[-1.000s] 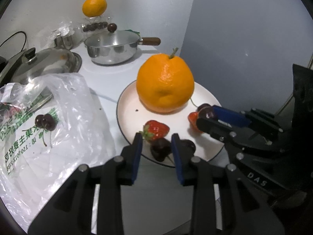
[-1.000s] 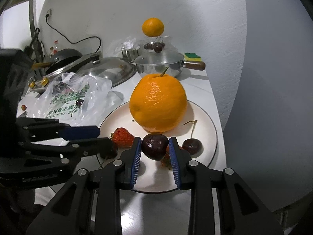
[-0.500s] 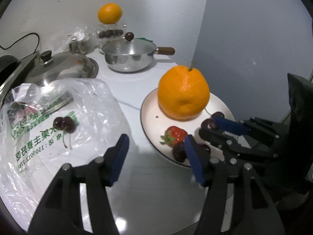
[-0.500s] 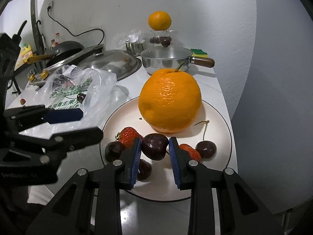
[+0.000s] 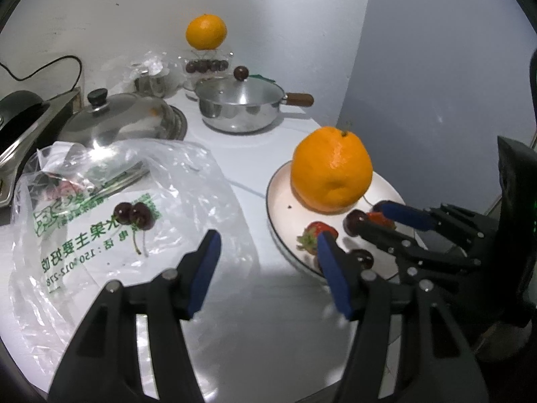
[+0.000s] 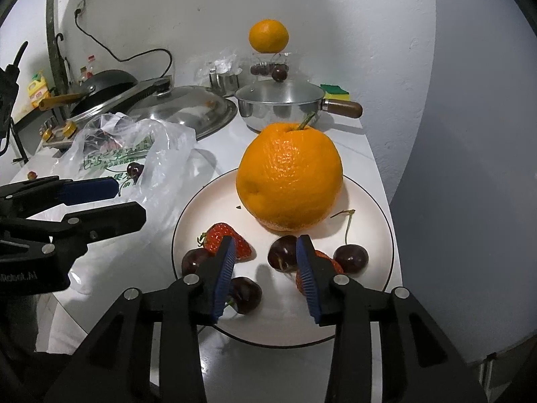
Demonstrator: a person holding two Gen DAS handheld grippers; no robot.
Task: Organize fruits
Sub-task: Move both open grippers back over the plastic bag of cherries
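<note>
A white plate (image 6: pixel 369 201) carries a big orange (image 6: pixel 290 178), two strawberries (image 6: pixel 223 236) and several dark cherries. My right gripper (image 6: pixel 265 240) hovers over the plate's near half and its jaws are opening. One cherry (image 6: pixel 281 257) lies on the plate between them, close to the right finger and free of the left one. My left gripper (image 5: pixel 266 235) stands open and empty above the white counter, between the plate (image 5: pixel 278 208) and a clear plastic bag (image 5: pixel 100 201). Two more cherries (image 5: pixel 134 215) rest on that bag.
Behind the plate stands a lidded steel saucepan (image 5: pixel 240 110) with a cherry (image 5: pixel 241 73) on its lid. A small orange (image 5: pixel 205 32) sits on a glass container at the wall. A domed pan lid (image 5: pixel 124 121) lies behind the bag. The counter ends just right of the plate.
My left gripper let go of a cherry at the plate's rim, opened wide and pulled back to the left. My right gripper set its cherry on the plate and its jaws parted.
</note>
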